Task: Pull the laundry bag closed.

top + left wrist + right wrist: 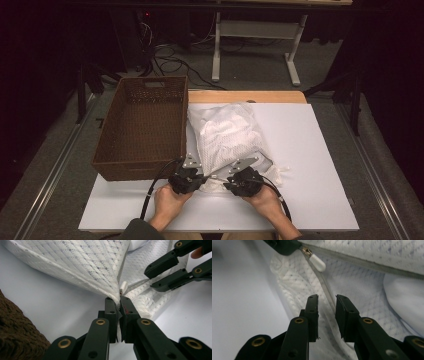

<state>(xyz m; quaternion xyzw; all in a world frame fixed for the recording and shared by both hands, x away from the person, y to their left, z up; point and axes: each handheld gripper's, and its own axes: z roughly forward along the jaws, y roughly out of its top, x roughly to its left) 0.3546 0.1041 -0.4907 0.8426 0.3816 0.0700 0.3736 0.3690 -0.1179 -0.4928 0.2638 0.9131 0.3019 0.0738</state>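
While both hands rest at the near edge of the table (320, 150), the scene reads left to right as follows.

Basket: brown wicker basket (142, 127) on the table's left side, its right wall just beside the bag; its near corner shows in the left gripper view (17, 335).
Left gripper: left gripper (187, 179) at the bag's near left corner; jaws pinched on a fold of mesh beside the zip.
Bag: white mesh laundry bag (227, 135), stuffed, lying mid-table between basket and bare board, near end toward the hands.
Zip pull: small white zip pull (123, 286) just past the left jaw tips; it hangs free (318, 264).
Right gripper: right gripper (245, 181) at the bag's near right; jaws parted, zip line running between them, pads not pressing.
Behind: cables (170, 60) and a white frame (255, 35) on the floor.
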